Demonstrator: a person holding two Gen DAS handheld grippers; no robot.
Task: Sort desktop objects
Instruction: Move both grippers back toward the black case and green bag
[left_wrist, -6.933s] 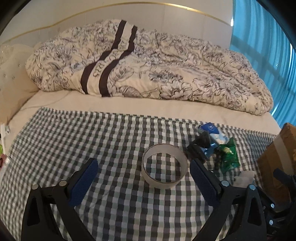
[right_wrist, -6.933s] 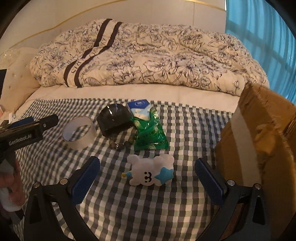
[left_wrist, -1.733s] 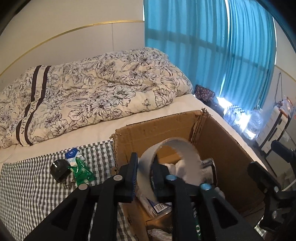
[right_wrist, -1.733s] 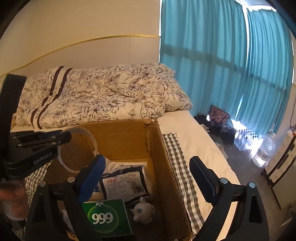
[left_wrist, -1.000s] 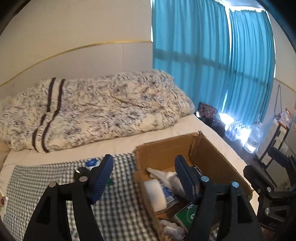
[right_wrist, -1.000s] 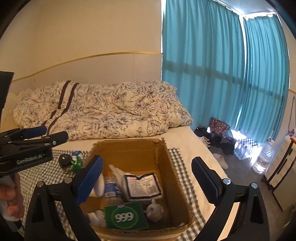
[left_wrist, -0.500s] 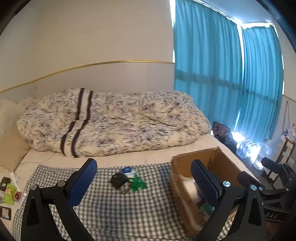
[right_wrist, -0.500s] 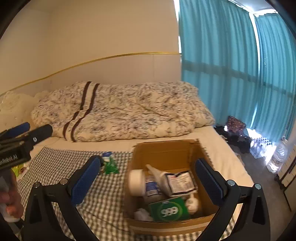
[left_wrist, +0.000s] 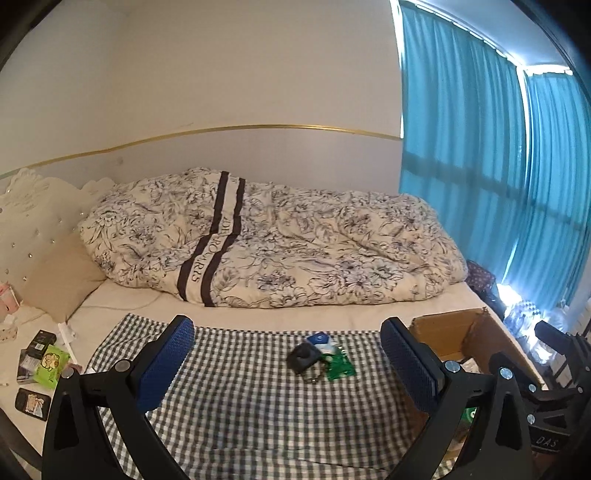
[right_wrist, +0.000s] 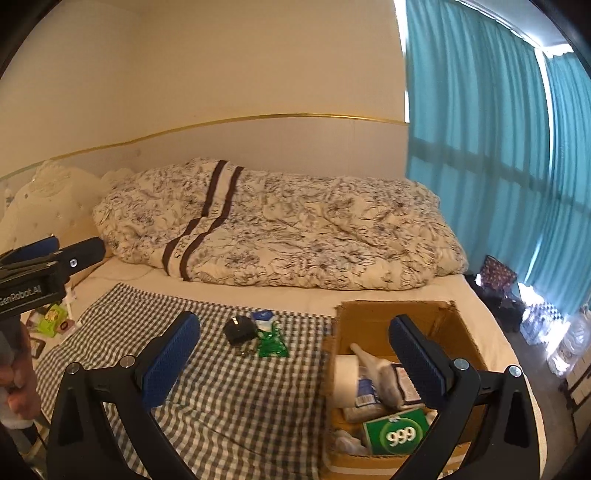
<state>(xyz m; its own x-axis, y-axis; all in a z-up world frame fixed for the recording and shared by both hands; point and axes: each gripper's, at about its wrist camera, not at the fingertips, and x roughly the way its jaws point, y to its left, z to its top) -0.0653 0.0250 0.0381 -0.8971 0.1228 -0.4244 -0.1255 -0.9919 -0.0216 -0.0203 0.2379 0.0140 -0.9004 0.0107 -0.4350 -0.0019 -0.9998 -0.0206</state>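
Both grippers stand spread wide and empty, raised well above the bed: left gripper (left_wrist: 286, 363), right gripper (right_wrist: 295, 354). Half a second ago the views sat lower and closer; now both have drawn back, taking in more wall and curtain (left_wrist: 480, 177). The tape roll (right_wrist: 345, 378), clamped in the left gripper 1.7 s ago, now lies in the cardboard box (right_wrist: 391, 308), at its left wall, standing on edge with its round face turned toward the checked cloth (right_wrist: 236, 398). Its hole axis runs roughly level, left to right. Beside it in the box: a white bottle (right_wrist: 369, 363) lying tilted, long axis running from the near right up to the far left, and a green "999" box (right_wrist: 397, 435) flat at the near side, its print upside down to the camera.

On the cloth, unchanged since earlier: a black round object (left_wrist: 303, 356), touching a green packet (left_wrist: 340, 363) and a blue-and-white packet (left_wrist: 320, 339), all well left of the box. Floral quilt (left_wrist: 280, 243) bunched behind. A hand (right_wrist: 18, 387) shows at the left edge of the right view.
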